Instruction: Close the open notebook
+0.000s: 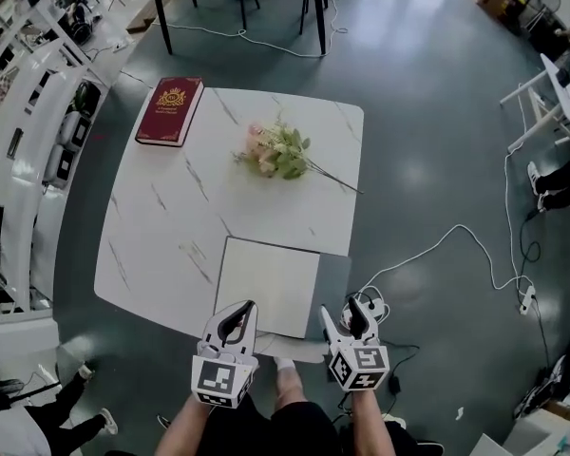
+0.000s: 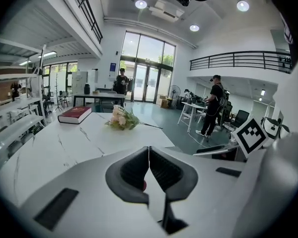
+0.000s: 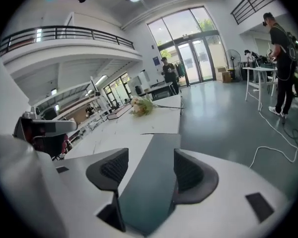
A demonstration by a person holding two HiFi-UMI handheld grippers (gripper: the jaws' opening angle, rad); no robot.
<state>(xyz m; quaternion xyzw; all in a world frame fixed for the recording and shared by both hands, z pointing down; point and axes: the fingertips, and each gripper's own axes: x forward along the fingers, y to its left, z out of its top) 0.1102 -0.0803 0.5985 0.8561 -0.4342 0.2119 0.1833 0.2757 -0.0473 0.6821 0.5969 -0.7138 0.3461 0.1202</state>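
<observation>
The open notebook (image 1: 268,284) lies flat at the near edge of the white marble table (image 1: 171,226), with a white page on the left and a grey half (image 1: 334,288) on the right. My left gripper (image 1: 239,310) hovers over the notebook's near left corner with its jaws shut and nothing between them (image 2: 149,150). My right gripper (image 1: 347,313) is over the near edge of the grey half with its jaws open. In the right gripper view the grey surface (image 3: 161,150) shows between the jaws of the right gripper (image 3: 151,165), untouched.
A dark red hardcover book (image 1: 169,110) lies at the table's far left corner. A bunch of pale flowers (image 1: 277,152) rests mid-table. White shelving (image 1: 19,160) lines the left side, a cable (image 1: 456,245) runs over the floor on the right, and a person (image 2: 213,105) stands at desks beyond.
</observation>
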